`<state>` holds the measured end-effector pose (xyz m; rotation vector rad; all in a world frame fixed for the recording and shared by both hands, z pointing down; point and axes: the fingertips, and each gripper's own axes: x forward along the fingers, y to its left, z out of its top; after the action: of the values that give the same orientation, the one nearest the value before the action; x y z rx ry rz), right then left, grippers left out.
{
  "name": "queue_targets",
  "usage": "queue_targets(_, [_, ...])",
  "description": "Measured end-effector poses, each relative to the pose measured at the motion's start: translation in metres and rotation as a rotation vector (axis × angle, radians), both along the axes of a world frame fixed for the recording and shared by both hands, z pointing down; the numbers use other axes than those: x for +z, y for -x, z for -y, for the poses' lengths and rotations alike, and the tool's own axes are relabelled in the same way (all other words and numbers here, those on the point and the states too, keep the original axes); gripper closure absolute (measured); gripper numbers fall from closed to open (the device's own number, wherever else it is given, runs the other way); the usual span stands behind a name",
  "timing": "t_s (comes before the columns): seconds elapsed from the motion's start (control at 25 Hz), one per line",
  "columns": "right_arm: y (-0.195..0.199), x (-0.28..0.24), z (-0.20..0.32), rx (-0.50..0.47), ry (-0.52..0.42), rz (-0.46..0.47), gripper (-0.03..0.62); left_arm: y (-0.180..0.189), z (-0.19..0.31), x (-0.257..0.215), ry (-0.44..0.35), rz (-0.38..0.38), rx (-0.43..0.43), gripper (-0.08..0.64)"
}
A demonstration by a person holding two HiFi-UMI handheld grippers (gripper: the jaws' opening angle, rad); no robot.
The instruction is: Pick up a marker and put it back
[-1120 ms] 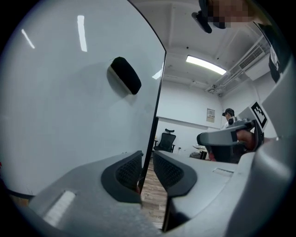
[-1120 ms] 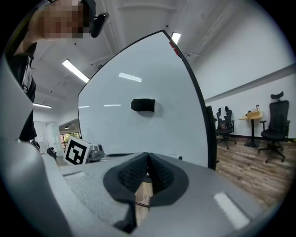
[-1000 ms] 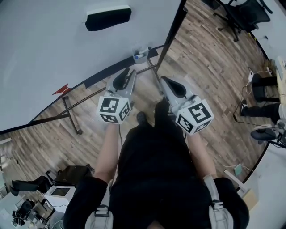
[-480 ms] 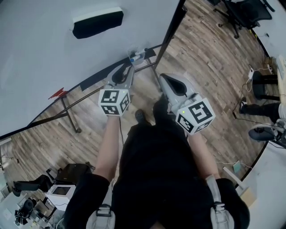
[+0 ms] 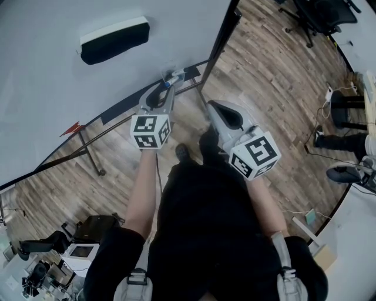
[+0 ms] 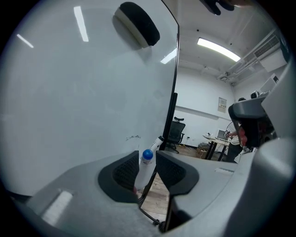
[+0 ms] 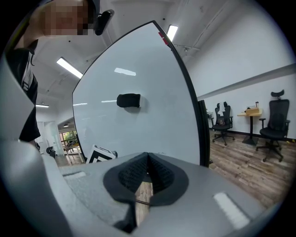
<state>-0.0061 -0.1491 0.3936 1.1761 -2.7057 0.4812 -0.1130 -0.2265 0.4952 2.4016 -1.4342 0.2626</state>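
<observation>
Left gripper (image 6: 148,159) is right up at the bottom edge of the whiteboard (image 5: 53,76). Its jaws are easing apart with a marker (image 6: 144,172) sitting in the gap between the pads. It's a white barrel with a blue cap, and the cap pokes out just past the tips in the left gripper view. The pads flank it closely but don't look clamped on it, so it reads as a loose, released stance rather than a grip. A second white marker (image 6: 158,141) sits just beyond, at about 1 o'clock from the first one. From the head view, the marker spot is at 12 o'clock off the left gripper's nose, on the dark ledge (image 5: 126,103) that runs along the board's lower edge. The black eraser (image 5: 113,40) is stuck on the board well apart from all that, around 11 o'clock from the left gripper. Right gripper (image 7: 147,158) is off at roughly 4 o'clock from the left one, hanging over the wood floor (image 5: 264,76). Its jaws are clenched together with nothing between them, and the ribbed pads meet in a straight seam. It's just facing the board from the side. A black office chair (image 5: 314,17) sits way out at 1 o'clock in the head view. The person's dark clothing (image 5: 205,235) fills the bottom middle.
</observation>
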Motion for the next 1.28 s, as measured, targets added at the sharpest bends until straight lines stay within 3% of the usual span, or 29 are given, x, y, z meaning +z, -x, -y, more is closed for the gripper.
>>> queue_targets(0.76, [-0.01,-0.006,0.005,0.027,-0.012,0.001,0.589,0.0,0.003,-0.009,-0.016,0.06,0.008,0.483])
queue_targets(1.28, [0.003,-0.01,-0.006,0.024,-0.033,0.008,0.589,0.012,-0.013,-0.045,-0.093,0.026,0.005,0.483])
